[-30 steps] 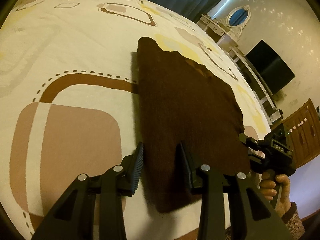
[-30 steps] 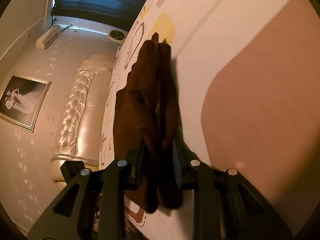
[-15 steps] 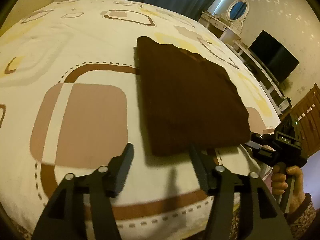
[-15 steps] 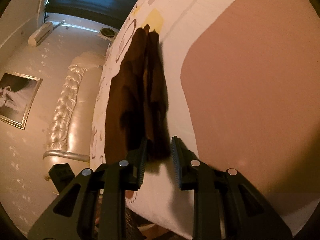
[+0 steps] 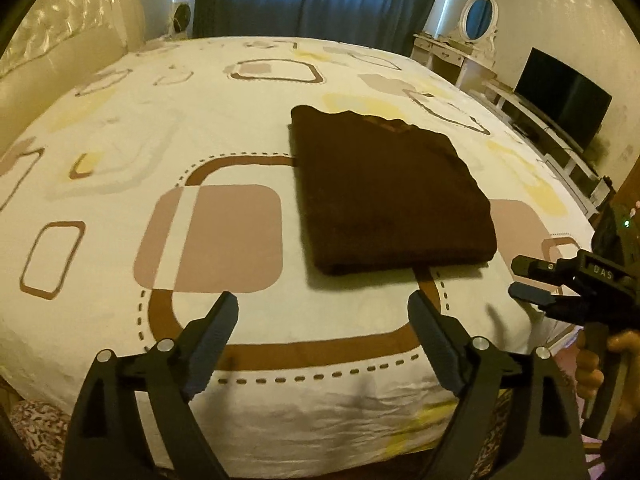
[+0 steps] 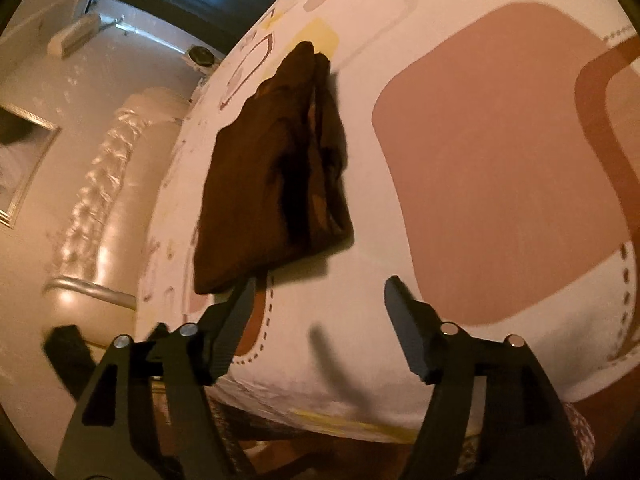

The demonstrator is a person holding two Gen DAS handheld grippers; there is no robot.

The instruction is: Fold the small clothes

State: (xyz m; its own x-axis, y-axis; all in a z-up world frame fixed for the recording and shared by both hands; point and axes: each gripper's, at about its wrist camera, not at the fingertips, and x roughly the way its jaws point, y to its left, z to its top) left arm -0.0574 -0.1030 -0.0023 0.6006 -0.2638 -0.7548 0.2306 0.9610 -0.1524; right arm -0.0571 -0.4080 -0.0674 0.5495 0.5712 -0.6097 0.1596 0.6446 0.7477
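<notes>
On the bed (image 5: pixel 120 128): folded brown garment (image 5: pixel 384 192), released. Our left gripper (image 5: pixel 322 320) and right gripper (image 6: pixel 320 304), jaws just opened wide, empty; we judge this fold finished, next a fresh piece.

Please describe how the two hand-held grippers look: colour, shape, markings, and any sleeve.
Both are matte black. The left hand-held gripper has two angular fingers with dark blue ribbed pads and silver round bolts. The right hand-held gripper is built the same. In the left wrist view its body bears white letters "DAS" and a small green light. No sleeve can be made out.
</notes>
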